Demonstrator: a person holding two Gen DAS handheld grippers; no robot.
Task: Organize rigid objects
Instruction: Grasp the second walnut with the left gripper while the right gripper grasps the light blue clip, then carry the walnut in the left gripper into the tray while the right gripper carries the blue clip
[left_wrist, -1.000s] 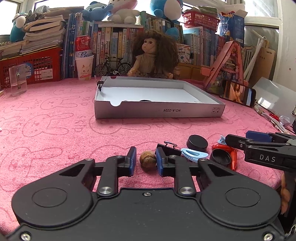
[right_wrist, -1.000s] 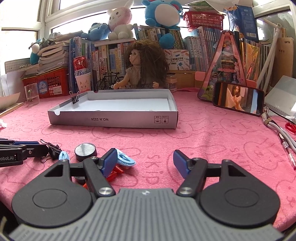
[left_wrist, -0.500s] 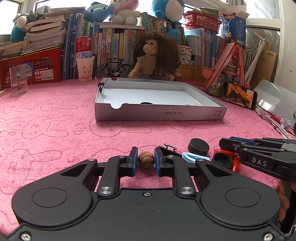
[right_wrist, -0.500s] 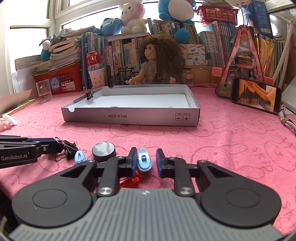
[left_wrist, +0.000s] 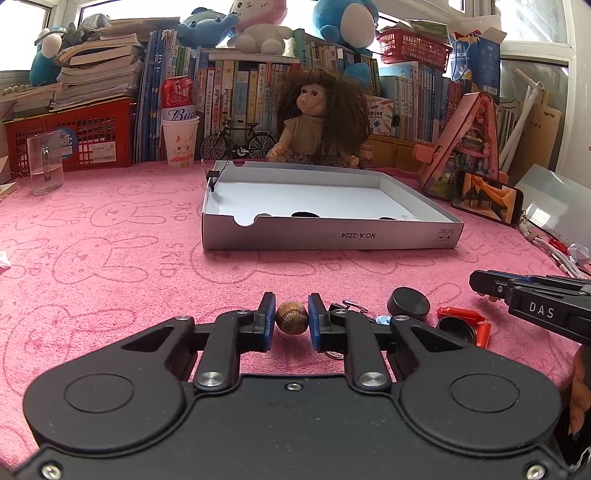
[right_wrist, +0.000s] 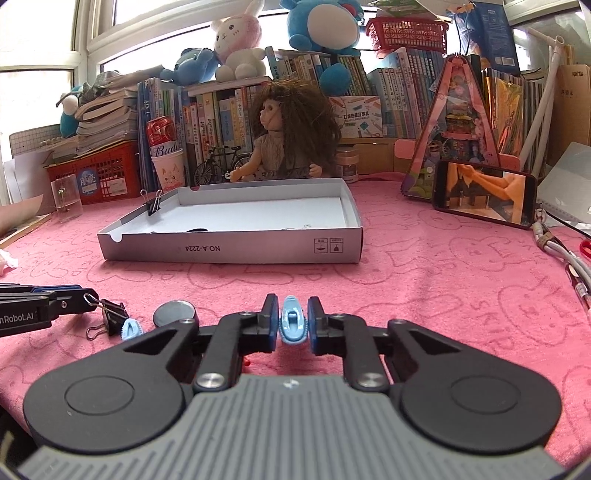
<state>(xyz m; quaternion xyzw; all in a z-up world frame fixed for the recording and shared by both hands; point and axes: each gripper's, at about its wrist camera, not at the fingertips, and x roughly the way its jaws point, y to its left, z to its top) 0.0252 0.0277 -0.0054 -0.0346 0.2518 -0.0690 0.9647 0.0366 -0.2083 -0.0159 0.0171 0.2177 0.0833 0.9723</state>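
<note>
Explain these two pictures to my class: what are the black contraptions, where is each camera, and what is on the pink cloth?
No robot here: a person holds two hand-held grippers, each with a camera looking along its fingers. The left gripper is shut on a brown bead. The right gripper is shut on a blue clip. Each view also catches the other gripper at its edge. On the pink cloth lie a black cap, a binder clip and red pieces. Behind stands a shallow grey box, probably where things go.

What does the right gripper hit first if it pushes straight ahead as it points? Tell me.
Probably the grey box's near wall. The right gripper, shut on the blue clip, faces it across bare pink cloth; angled downward, it may touch cloth sooner.
</note>
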